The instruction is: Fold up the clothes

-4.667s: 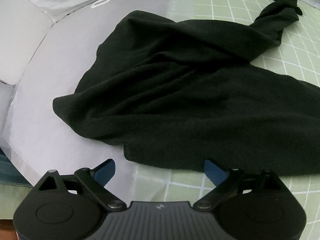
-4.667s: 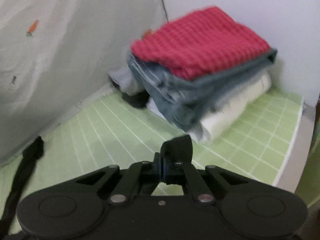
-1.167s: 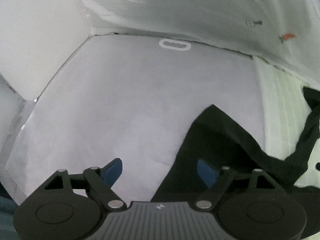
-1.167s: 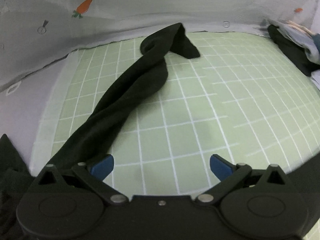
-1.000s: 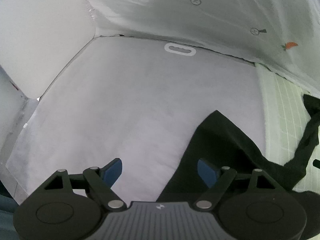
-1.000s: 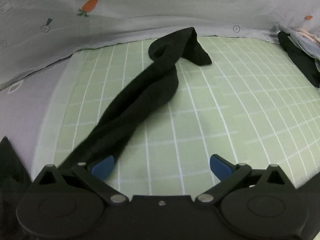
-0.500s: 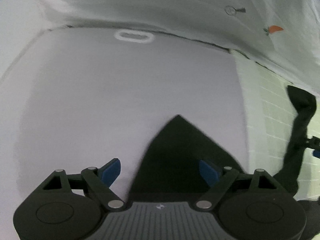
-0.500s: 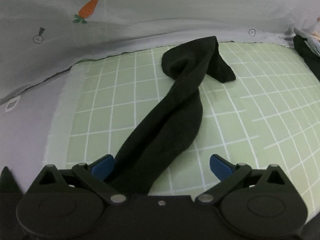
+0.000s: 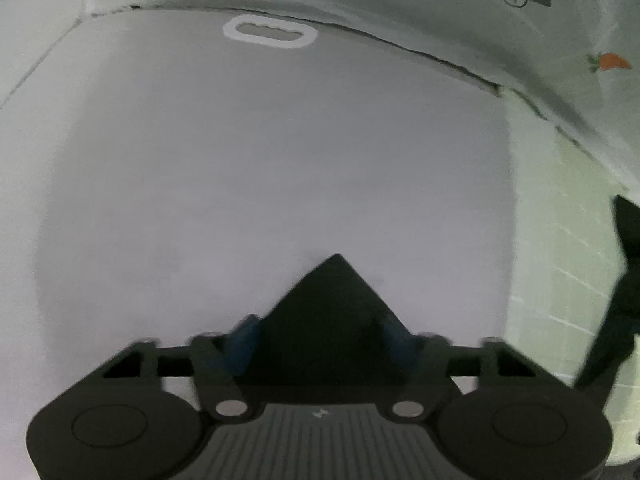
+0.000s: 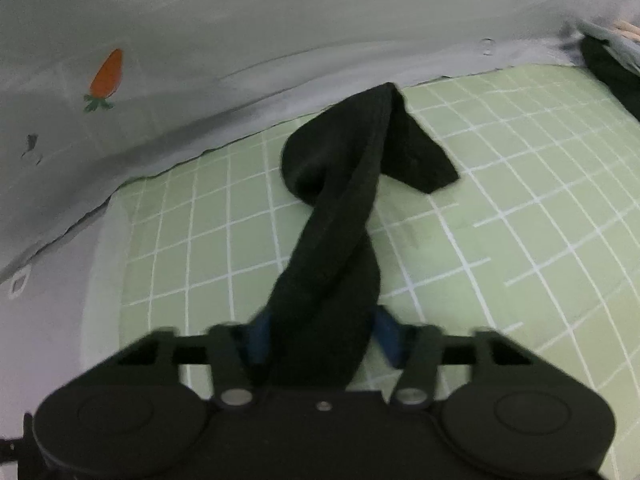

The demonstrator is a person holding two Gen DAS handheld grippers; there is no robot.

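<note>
A black garment lies across a grey sheet [image 9: 260, 160] and a green grid mat [image 10: 500, 220]. In the left wrist view one pointed corner of the garment [image 9: 334, 292] sits between the blue pads of my left gripper [image 9: 320, 338], whose jaws are closing around it. In the right wrist view the garment's long twisted sleeve [image 10: 340, 220] runs away across the mat from my right gripper [image 10: 322, 336]. Its jaws are closing too, with the sleeve's near end filling the gap. The sleeve [image 9: 624, 280] also shows at the left view's right edge. The garment's body is hidden below both grippers.
A pale cloth printed with carrots [image 10: 106, 68] hangs along the back edge. A white oval tag [image 9: 270, 32] marks the grey sheet's far side. Other dark clothing [image 10: 608, 68] lies at the mat's far right corner.
Both grippers moved in and down over the garment. The corner came between the left jaws and the sleeve between the right jaws, and both pairs narrowed from wide open.
</note>
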